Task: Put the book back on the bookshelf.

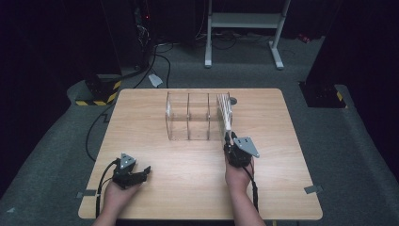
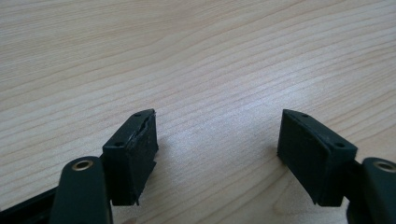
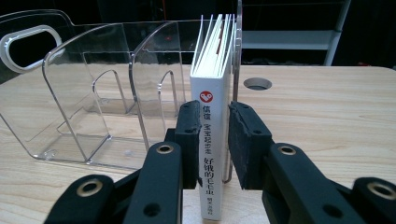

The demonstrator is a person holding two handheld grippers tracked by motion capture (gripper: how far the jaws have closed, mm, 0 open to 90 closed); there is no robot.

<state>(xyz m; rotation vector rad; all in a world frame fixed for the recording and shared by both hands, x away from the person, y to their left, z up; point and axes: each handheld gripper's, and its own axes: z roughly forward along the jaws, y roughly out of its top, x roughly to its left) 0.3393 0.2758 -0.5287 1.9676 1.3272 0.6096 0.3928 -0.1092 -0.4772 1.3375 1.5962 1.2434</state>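
A: L→R, pls. Left gripper (image 1: 141,173)?
B: Jaws spread, nothing between; bare table (image 2: 196,56) ahead.
A: Right gripper (image 3: 215,140)?
B: Pinching 1 book (image 3: 212,135) by spine. Book upright, long axis vertical, straight ahead in end slot of clear rack (image 3: 93,93). Right hand nearer.
A: Count?
B: 1 book, 1 rack, 3 slots, 2 grippers.

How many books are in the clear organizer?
1. The white book stands upright in the clear organizer's compartment nearest the right tool, which grips its spine; the other compartments look empty.

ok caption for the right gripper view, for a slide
Right gripper clamps the spine of a white book standing in the end slot of a clear file rack.
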